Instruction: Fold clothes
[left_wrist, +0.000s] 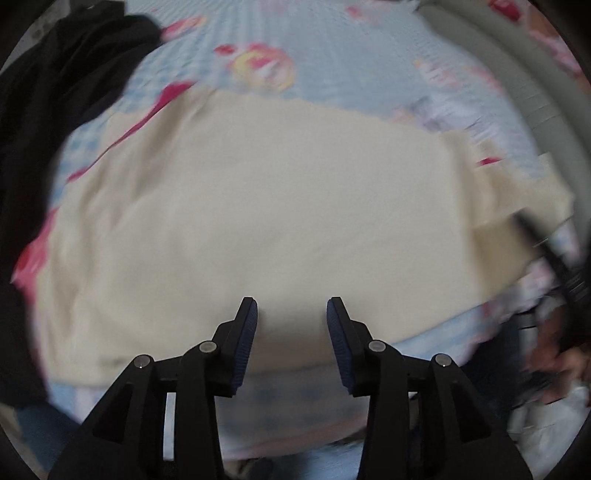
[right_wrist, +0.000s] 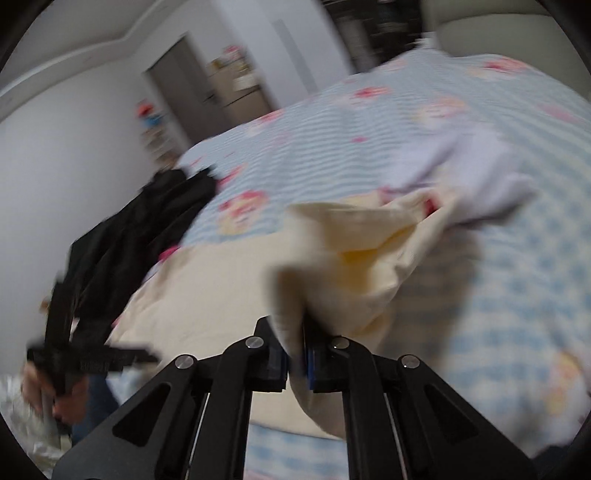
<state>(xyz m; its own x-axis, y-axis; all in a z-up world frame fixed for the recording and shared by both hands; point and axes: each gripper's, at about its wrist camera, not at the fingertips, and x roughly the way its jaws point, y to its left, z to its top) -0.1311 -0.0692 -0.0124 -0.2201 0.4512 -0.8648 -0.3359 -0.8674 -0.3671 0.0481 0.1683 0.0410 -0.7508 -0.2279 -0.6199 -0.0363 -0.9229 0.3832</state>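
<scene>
Right gripper (right_wrist: 295, 363) pinches cream garment (right_wrist: 207, 288), corner lifted (blurry) | left gripper (left_wrist: 291, 314) hovers above it, jaws apart, empty | black clothes (right_wrist: 140, 236) beside.

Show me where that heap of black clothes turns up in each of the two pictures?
Left wrist view: the black clothes fill the upper left edge, left of the cream garment.
Right wrist view: they lie at middle left, at the bed's edge.
Shared landmark: the cream garment, right beside them in both.
</scene>
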